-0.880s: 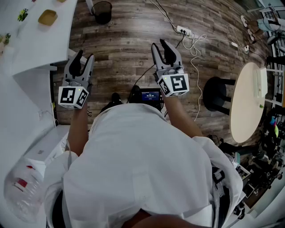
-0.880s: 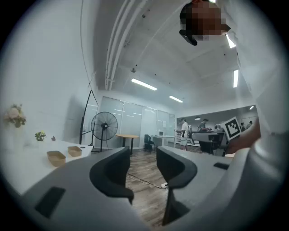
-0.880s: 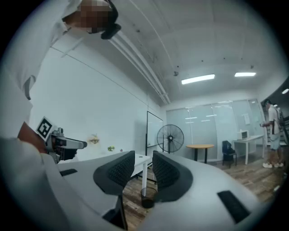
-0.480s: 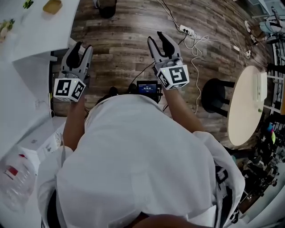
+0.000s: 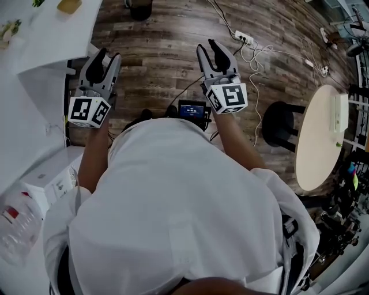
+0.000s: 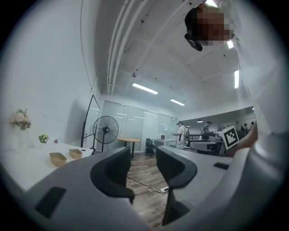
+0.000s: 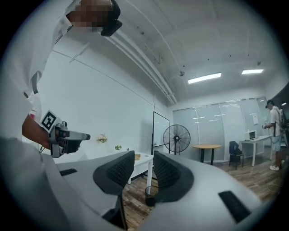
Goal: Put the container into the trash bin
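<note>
A tan container (image 5: 69, 6) lies on the white table (image 5: 52, 40) at the upper left; in the left gripper view two such containers (image 6: 58, 158) sit on that table. The black mesh trash bin (image 5: 140, 8) stands on the wood floor at the top edge, and in the right gripper view the bin (image 7: 150, 196) shows beside the table leg. My left gripper (image 5: 104, 60) and right gripper (image 5: 211, 50) are held level in front of the body, far from both. Each is open with nothing between its jaws, as the left gripper (image 6: 142, 169) and right gripper (image 7: 143, 169) show.
A round table (image 5: 320, 138) and a black stool (image 5: 279, 124) stand to the right. A power strip with cables (image 5: 239, 39) lies on the floor ahead, and a small screen device (image 5: 192, 110) is near the feet. A clear bottle (image 5: 14, 227) lies lower left. A standing fan (image 6: 106, 131) is farther off.
The head view has drifted so the table and bin sit nearer the top edge. Both grippers stay open and empty, with the left one a little higher in the picture.
</note>
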Available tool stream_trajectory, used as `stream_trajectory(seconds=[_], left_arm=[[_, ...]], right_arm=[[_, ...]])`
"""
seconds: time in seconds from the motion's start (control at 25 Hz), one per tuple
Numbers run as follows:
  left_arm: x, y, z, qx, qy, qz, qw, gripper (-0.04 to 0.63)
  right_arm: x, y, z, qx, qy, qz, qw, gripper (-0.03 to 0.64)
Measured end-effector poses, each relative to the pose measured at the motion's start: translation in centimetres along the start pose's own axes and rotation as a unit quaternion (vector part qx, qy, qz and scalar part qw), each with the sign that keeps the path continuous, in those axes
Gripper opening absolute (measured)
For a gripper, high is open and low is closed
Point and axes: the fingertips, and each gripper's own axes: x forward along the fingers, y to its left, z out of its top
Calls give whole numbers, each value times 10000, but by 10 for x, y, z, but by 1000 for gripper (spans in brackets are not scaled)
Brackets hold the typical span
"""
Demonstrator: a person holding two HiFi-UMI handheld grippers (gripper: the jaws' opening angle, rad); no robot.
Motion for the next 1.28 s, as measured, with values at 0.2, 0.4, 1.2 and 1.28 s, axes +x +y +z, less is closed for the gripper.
stream_trajectory(seconds=[0.2,0.4,1.2,1.28], left_arm=[[-2,-12,2,72,7,-2,10000,179],[1,-24,3,99,-19,25,9999,179],[23,-54,-7,138,-34,280,9995,179],[28,-57,-8,147,-39,309,9994,179]], right_arm=[[-10,-5,2,48,-71,-1,10000,149],[-21,-13,-1,168,-104,-18,9998,149],[-38,-53,-15,202,-178,-28,9996,143],[-38,-58,-17,176,-182,4,9997,141]])
